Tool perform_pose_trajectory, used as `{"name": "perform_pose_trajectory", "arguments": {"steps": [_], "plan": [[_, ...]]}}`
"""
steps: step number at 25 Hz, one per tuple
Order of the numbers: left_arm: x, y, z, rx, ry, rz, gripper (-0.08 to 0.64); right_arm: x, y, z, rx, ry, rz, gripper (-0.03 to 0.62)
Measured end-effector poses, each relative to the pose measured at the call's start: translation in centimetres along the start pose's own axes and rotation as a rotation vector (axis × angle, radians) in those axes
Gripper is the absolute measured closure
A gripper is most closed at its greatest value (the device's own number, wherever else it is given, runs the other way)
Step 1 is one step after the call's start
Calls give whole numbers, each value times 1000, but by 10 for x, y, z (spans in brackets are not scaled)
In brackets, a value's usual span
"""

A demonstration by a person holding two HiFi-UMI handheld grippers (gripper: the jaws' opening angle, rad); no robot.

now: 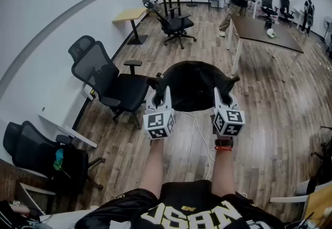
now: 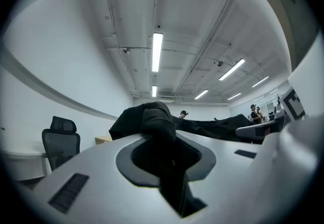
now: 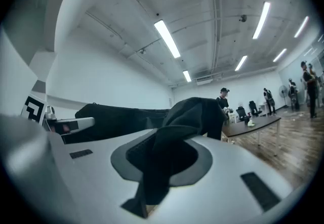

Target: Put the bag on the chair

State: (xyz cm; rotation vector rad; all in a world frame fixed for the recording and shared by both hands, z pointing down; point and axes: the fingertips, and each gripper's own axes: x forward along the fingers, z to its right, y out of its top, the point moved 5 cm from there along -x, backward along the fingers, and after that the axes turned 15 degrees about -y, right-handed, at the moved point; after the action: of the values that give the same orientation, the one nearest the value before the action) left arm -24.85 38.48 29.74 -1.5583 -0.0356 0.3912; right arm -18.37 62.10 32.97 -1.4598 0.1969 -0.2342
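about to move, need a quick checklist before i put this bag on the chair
1. Left gripper has a firm hold: ok, black fabric of the bag is pinched between its jaws.
2. Right gripper has a firm hold: ok, bag fabric is pinched there too.
3. Bag is off the floor: ok, it hangs stretched between both grippers.
4. Seat of the nearest chair is free: ok, it looks bare.
5. Bag is above that seat: not ok, it is off to the chair's right in the head view.
6. Chair will stay put: cannot tell.
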Motion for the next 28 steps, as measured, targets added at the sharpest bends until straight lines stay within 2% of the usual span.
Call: {"name": "perform_pose_trajectory", "arguments": {"steps": [3,6,10,17,24,28], "plan": [[13,-6,19,-2,21,4,489,6,0,18,-11,49,13,516],[18,-14,32,-17,47,-10,489,9,-6,28,-7,129,7,480],[24,-26,30,-25,68,-50,489,24,-21,30,32,172,-39,479],[49,-59,-5,-74,114,-77,489,74,-45,22,57,219,-95,479],[128,-94,-65,-126,113,-63,489,168,-57,14,24,204,-131,472],[182,-103,-103,-163,104,-65,489,228,-49,11,7,198,-160,471]]}}
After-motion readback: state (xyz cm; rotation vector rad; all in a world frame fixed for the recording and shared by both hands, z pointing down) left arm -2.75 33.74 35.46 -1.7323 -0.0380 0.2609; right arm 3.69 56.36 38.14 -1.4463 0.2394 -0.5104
